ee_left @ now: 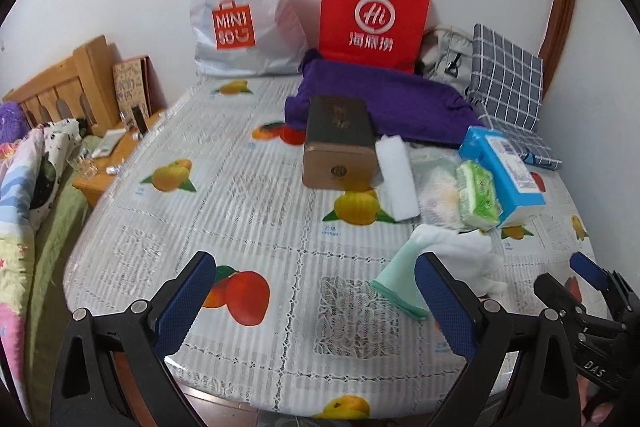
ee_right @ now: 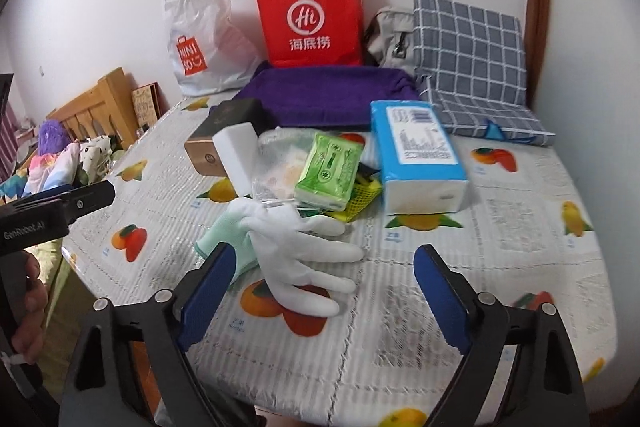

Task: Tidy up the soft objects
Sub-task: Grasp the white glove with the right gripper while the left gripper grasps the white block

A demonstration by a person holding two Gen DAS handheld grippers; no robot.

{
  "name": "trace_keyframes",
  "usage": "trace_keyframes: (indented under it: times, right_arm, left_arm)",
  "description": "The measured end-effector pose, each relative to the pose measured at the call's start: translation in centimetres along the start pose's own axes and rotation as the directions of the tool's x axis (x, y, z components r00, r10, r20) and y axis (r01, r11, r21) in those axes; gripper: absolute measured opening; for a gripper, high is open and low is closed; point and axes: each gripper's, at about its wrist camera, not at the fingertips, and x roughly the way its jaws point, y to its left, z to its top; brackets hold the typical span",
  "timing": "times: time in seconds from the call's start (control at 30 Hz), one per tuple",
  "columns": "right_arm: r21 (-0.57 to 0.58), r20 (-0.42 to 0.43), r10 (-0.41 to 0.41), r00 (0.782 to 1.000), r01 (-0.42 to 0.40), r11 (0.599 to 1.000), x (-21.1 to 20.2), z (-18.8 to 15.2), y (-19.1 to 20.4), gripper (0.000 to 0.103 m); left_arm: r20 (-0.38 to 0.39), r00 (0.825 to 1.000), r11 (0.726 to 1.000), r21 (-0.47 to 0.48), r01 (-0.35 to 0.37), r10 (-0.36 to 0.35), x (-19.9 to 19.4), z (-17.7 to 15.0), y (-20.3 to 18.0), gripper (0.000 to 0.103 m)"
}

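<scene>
— Grippers, state? 
— Left gripper (ee_left: pixel 316 291) hovered over the table (ee_left: pixel 240 211) with jaws wide, holding nothing. Right gripper (ee_right: pixel 320 291) likewise stood wide and empty.

— Glove, position? 
— White glove (ee_right: pixel 304 259) lay flat on the tablecloth, partly between the right gripper's blue pads (ee_right: pixel 208 291), its green cuff (ee_right: pixel 228 239) just beside the left-hand pad.

— Other soft items? 
— Sponge (ee_right: pixel 236 155), green tissue pack (ee_right: pixel 328 171) and blue tissue pack (ee_right: pixel 420 155) were clustered behind the glove, near a brown box (ee_left: pixel 340 151); a purple towel (ee_right: pixel 328 95) lay further back, before a red bag (ee_right: pixel 310 15).
</scene>
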Motion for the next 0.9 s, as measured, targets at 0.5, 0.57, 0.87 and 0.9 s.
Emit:
trace_keyframes:
  times: [0.5, 0.57, 0.87, 0.9]
  right_arm:
    - [-0.096, -0.086, 0.016, 0.996, -0.024, 0.995, 8.6, -0.2, 2.9, 0.090]
    - [-0.116, -0.108, 0.001, 0.994, -0.014, 0.993, 9.7, -0.4, 3.3, 0.088]
    - [-0.210, -0.086, 0.001, 0.996, -0.019, 0.977, 8.7, -1.9, 3.0, 0.016]
    - [-0.178, -0.083, 0.036, 0.996, -0.050, 0.983, 7.9, -1.9, 2.2, 0.016]
  left_arm:
    - [-0.100, 0.991, 0.995, -0.054, 0.080, -0.085, 5.9, -0.2, 2.1, 0.099]
    - [-0.116, 0.989, 0.994, -0.066, 0.083, -0.090, 6.6, -0.1, 2.3, 0.099]
    - [-0.100, 0.988, 0.993, -0.037, 0.115, -0.118, 7.3, 0.6, 0.8, 0.097]
    - [-0.097, 0.987, 0.992, -0.033, 0.122, -0.124, 7.4, 0.7, 0.4, 0.097]
